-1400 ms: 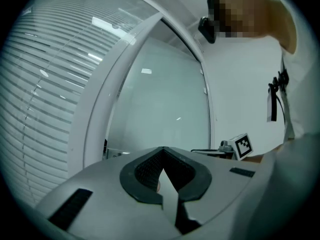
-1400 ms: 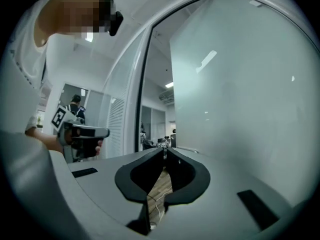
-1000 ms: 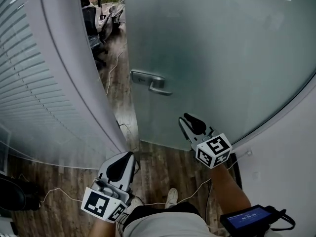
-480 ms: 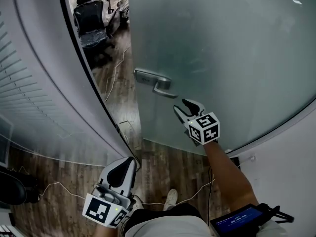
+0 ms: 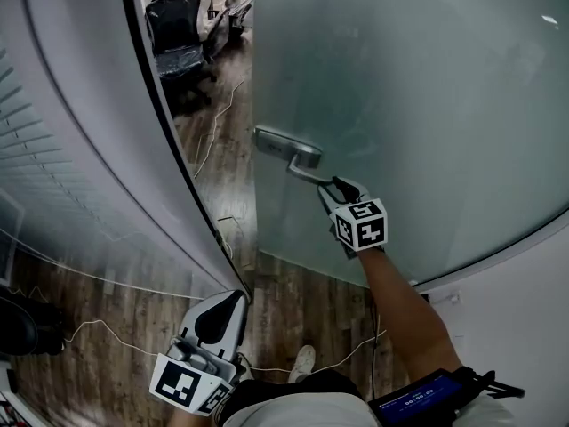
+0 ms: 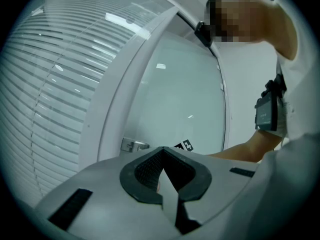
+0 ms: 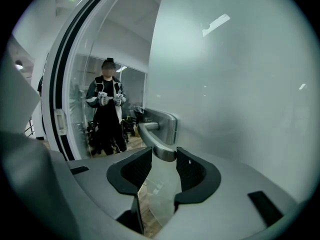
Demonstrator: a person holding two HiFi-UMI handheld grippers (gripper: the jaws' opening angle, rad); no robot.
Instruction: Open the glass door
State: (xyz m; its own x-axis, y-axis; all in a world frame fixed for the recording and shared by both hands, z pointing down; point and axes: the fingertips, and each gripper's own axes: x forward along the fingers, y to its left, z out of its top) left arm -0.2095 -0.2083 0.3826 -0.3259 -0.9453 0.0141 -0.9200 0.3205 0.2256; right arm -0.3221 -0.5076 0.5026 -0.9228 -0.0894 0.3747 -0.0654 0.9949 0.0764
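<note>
- Glass door [image 5: 418, 105]: frosted, fills the upper right of the head view. Its free edge stands off the frame [image 5: 133, 105], and a gap shows the room beyond.
- Lever handle [image 5: 298, 157]: metal, on a plate near the door's free edge, lever level. In the right gripper view the handle [image 7: 155, 144] ends just between the jaws.
- Right gripper [image 5: 333, 185]: at the lever's tip, jaws wide apart. They have just been opening, with the lever's end between the pads. The pads do not look pressed on it, so no grip yet. The right gripper [image 7: 164, 159] points slightly down.
- Left gripper [image 5: 229, 299]: low by the person's waist, well apart from the door. Left gripper [image 6: 162, 159] jaws together, nothing in them.
- Progress, my read: the door is already ajar and the reach to the handle is done. Left to do: close on the lever, then swing the door wider. Looks like the early to middle part of the task.
- Beyond the gap: office chair [image 5: 178, 20], wood floor [image 5: 293, 301], cable [image 5: 107, 332].
- Left of the frame: blinds [image 5: 36, 176] behind glass.
- Person in dark clothes [image 7: 106, 109] shows past the door edge. Cannot tell whether it is a reflection.
- Writing: device with blue screen [image 5: 418, 398] by the right arm, text too small to read. Marker cubes show black-and-white squares only. No brand seen on the door or handle.
</note>
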